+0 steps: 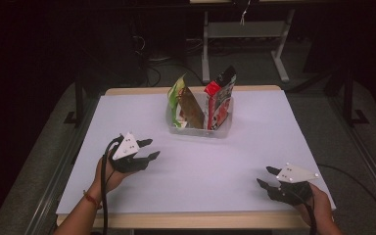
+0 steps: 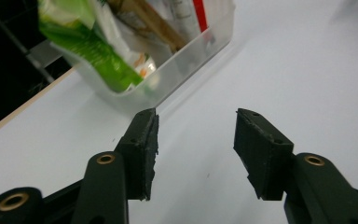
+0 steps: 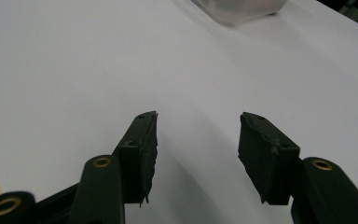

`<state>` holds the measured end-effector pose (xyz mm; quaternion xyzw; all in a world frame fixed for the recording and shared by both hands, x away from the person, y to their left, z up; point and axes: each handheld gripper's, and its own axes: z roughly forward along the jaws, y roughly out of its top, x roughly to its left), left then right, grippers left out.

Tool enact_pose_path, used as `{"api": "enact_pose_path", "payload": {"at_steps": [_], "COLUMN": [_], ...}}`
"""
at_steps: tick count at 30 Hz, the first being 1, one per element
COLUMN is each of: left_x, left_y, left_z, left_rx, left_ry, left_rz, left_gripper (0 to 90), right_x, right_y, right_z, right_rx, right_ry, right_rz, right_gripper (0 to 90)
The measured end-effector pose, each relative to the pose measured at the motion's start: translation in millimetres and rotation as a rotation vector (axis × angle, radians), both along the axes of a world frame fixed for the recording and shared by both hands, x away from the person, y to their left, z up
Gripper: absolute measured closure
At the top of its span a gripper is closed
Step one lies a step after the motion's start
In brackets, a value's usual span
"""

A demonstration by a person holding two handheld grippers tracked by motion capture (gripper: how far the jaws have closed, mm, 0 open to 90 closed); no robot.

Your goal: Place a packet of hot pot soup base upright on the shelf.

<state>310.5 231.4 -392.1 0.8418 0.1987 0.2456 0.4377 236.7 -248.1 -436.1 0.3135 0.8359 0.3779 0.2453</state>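
A clear plastic bin (image 1: 223, 128) stands at the back middle of the white table (image 1: 196, 166) and holds upright snack bags: a green one (image 1: 177, 95), a brown one (image 1: 192, 110) and a red one (image 1: 219, 100). My left gripper (image 1: 149, 149) hovers at the front left, pointing right toward the bin, open with nothing between its jaws. In the left gripper view the gripper (image 2: 196, 140) faces the bin (image 2: 182, 65) and the green bag (image 2: 91, 44). My right gripper (image 1: 265, 177) rests at the front right, open and empty; in its own view the gripper (image 3: 198, 140) looks across bare table.
The bin's corner (image 3: 235, 11) shows at the top of the right gripper view. A wooden table edge (image 1: 186, 220) runs along the front. Behind the table are dark floor, cables and a white frame leg (image 1: 280, 58).
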Motion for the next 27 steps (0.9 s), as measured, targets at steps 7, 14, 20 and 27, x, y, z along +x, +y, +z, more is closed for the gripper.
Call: {"api": "enact_pose_path", "payload": {"at_steps": [7, 14, 20, 27], "left_x": [-9.9, -17.1, -20.9, -25.2], "left_y": [20.7, 41.6, 58.9, 76.0], "left_z": [-5.9, -18.3, -24.3, -34.1], "left_rx": [-0.013, -0.012, -0.044, -0.115], "left_ry": [0.002, 0.01, 0.012, 0.043], "left_rz": [0.019, 0.043, 0.071, 0.095], "left_gripper": [44.9, 41.2, 37.8, 32.1], "right_x": [-1.0, -1.8, -2.1, -3.2], "right_y": [-2.3, -6.7, -9.3, -12.1], "right_z": [2.1, 2.6, 2.4, 1.2], "right_rx": [0.008, 0.013, 0.023, 0.034], "right_ry": [-0.018, -0.027, -0.034, -0.046], "right_rz": [-0.003, -0.015, -0.017, -0.02], "right_gripper": [46.0, 45.8, 44.8, 40.8]}}
